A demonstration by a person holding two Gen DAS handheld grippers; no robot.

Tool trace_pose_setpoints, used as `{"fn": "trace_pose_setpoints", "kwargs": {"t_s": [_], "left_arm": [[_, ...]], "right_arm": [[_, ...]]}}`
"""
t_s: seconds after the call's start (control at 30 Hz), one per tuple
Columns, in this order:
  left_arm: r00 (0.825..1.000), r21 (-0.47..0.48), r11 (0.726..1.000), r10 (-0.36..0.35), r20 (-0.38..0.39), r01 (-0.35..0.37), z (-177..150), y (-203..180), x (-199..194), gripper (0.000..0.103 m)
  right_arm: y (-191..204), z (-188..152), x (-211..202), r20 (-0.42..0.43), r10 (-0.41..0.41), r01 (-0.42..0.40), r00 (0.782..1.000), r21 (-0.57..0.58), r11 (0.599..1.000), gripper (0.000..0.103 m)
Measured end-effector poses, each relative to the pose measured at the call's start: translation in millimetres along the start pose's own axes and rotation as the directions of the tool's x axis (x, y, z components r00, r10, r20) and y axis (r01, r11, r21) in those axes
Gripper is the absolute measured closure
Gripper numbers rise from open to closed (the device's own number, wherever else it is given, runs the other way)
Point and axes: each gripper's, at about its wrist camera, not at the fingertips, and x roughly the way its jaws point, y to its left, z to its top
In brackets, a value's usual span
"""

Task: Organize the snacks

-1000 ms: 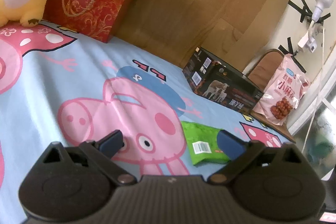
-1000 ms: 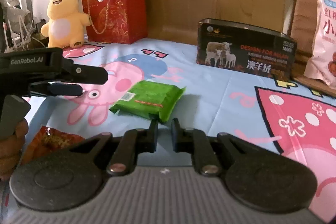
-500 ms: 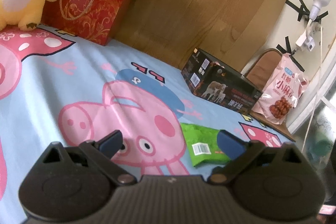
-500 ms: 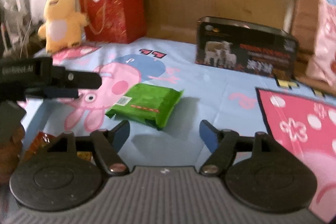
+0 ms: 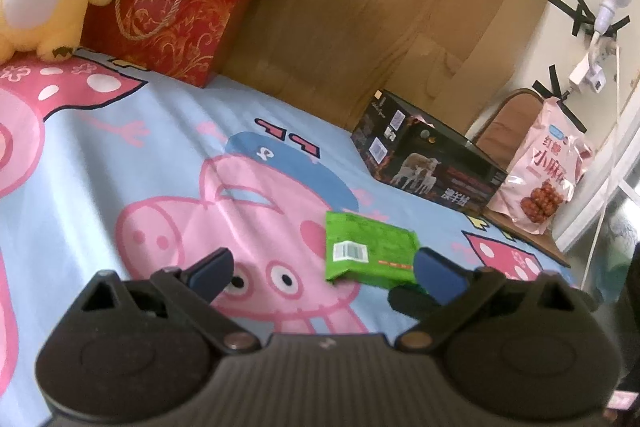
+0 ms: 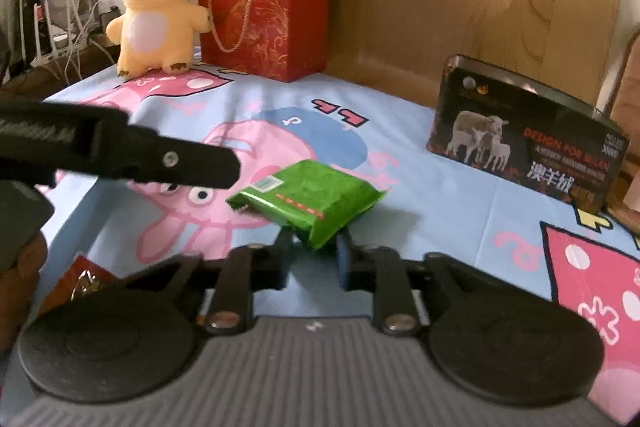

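A green snack packet (image 6: 312, 195) lies on the blue cartoon-pig sheet (image 6: 420, 211), barcode end to the left. My right gripper (image 6: 315, 253) has its jaws closing on the packet's near corner, and the pads press it from both sides. In the left wrist view the same green packet (image 5: 368, 251) sits just ahead of the right fingertip of my left gripper (image 5: 324, 263), which is open and holds nothing. One black finger (image 6: 192, 167) of the left gripper juts in from the left, beside the packet. A red snack packet (image 6: 84, 279) shows at the lower left, partly hidden.
A black sheep-print box (image 6: 520, 143) stands at the back right, with a pink snack bag (image 5: 544, 179) beyond it. A red gift bag (image 6: 264, 11) and a yellow plush toy (image 6: 156, 15) stand at the back left against a wooden headboard (image 5: 380, 7). A hand (image 6: 20, 267) is at the left edge.
The right jaws went from shut to wide open, then closed on the green packet's near corner as the gripper moved up to it. The left gripper stayed open and nearly still.
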Motion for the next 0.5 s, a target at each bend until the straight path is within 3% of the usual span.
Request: {"fn": "trace_pose_setpoints", "kwargs": {"t_s": [0.5], "left_arm": [[1.0,-0.035,0.999,-0.023,-0.001,0.023,0.9,4.7,-0.2,0.003]], "right_arm": [[-8.0,-22.1,-33.2,-0.002,-0.003,0.003,1.0,0.055,0.998,0.087]]}}
